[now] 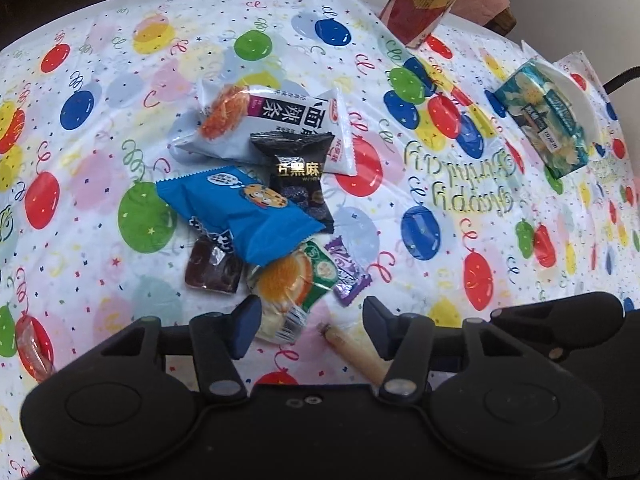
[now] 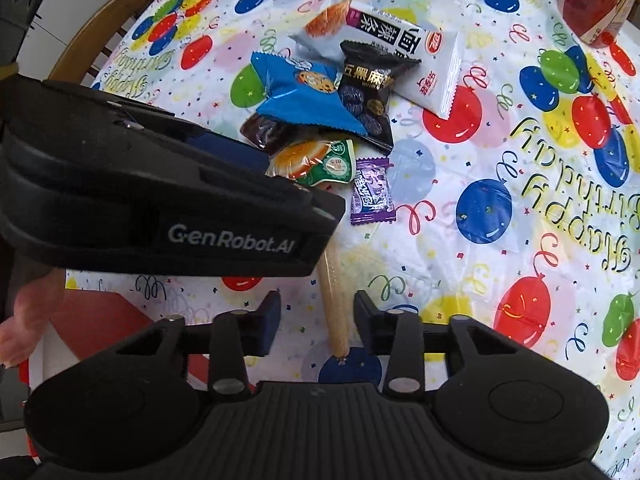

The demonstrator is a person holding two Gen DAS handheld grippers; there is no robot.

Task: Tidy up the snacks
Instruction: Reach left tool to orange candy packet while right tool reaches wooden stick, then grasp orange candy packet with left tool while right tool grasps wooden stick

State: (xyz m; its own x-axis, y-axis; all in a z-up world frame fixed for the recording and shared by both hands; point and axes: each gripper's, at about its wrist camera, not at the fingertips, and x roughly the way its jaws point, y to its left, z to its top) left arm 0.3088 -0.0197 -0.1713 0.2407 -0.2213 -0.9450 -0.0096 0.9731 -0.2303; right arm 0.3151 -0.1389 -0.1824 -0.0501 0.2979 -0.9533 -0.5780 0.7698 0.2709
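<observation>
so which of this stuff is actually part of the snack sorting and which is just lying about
Part of the job:
blue cookie packet
black sesame packet
white spicy-strip packet
purple candy
orange-and-green packet
dark jelly pack
tan stick snack

Lying about:
tissue pack
balloon tablecloth

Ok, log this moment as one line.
left tongs: open, over orange snack | right tongs: open, around sausage stick | snack pile: unsorted
</observation>
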